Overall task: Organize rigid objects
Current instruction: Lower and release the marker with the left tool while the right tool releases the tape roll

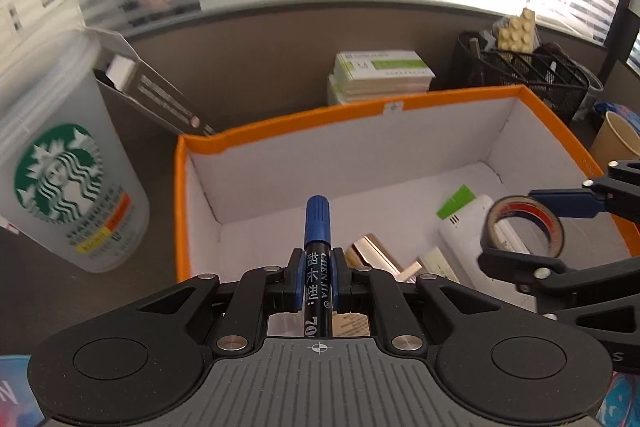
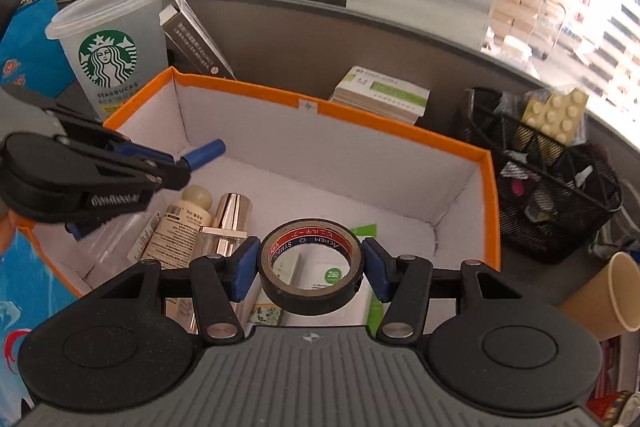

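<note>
My left gripper (image 1: 316, 265) is shut on a black marker (image 1: 317, 219) with a blue cap, which points forward over the near wall of an orange-rimmed white box (image 1: 280, 125). My right gripper (image 2: 311, 269) is shut on a black roll of tape (image 2: 308, 301), held upright over the box (image 2: 400, 131). Each view shows the other gripper: the right gripper (image 1: 532, 231) with the tape (image 1: 490, 227), and the left gripper (image 2: 176, 167) with the marker's cap (image 2: 204, 151). In the box lie a cream bottle (image 2: 180, 227), a rose-gold bottle (image 2: 232, 219) and a white device (image 2: 332, 279).
A frosted Starbucks cup (image 2: 108, 55) and a leaning dark carton (image 2: 196, 39) stand left of the box. Behind it is a stack of white-green packs (image 2: 380, 91). A black mesh basket (image 2: 552, 195) and a paper cup (image 2: 600, 295) stand to the right.
</note>
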Available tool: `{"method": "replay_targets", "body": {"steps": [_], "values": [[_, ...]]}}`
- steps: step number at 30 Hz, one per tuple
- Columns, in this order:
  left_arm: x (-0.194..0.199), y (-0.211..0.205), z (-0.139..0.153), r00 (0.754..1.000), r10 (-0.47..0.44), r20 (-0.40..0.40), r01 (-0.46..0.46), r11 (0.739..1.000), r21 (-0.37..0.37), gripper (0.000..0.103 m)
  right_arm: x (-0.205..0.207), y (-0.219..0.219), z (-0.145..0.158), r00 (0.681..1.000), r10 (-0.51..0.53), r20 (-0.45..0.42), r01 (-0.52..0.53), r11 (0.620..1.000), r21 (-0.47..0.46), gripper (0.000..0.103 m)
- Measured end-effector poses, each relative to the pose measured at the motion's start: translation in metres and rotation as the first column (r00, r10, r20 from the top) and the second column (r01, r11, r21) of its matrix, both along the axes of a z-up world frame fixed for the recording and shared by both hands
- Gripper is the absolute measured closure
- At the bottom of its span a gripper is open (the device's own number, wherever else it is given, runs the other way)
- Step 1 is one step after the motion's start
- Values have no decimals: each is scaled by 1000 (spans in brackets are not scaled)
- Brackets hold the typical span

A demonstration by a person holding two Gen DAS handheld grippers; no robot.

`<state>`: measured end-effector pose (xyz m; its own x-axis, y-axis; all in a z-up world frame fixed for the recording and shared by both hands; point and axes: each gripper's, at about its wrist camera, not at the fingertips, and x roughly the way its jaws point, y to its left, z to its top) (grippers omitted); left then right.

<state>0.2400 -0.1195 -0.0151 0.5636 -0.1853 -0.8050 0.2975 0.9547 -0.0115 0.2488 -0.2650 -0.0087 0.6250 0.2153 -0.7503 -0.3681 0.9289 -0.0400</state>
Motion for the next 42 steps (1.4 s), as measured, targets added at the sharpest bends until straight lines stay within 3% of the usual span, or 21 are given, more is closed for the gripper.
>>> {"method": "replay_targets", "body": {"steps": [3,6,23,42], "values": [[1,-4,-4,999,-21,-30,21,1000,-19,92,3,5,-6,1000,-1,-12,1,1000,-27,51],[1,-12,-8,999,-31,-31,31,999,9,92,5,8,-12,999,-1,-32,0,999,-44,51],[-2,-28,-14,1000,-14,20,13,997,71,92,8,27,-32,999,24,-41,-31,983,-182,51],[-6,-32,-14,999,-17,41,12,993,114,92,8,21,-33,998,19,-67,-28,990,-139,50]]}}
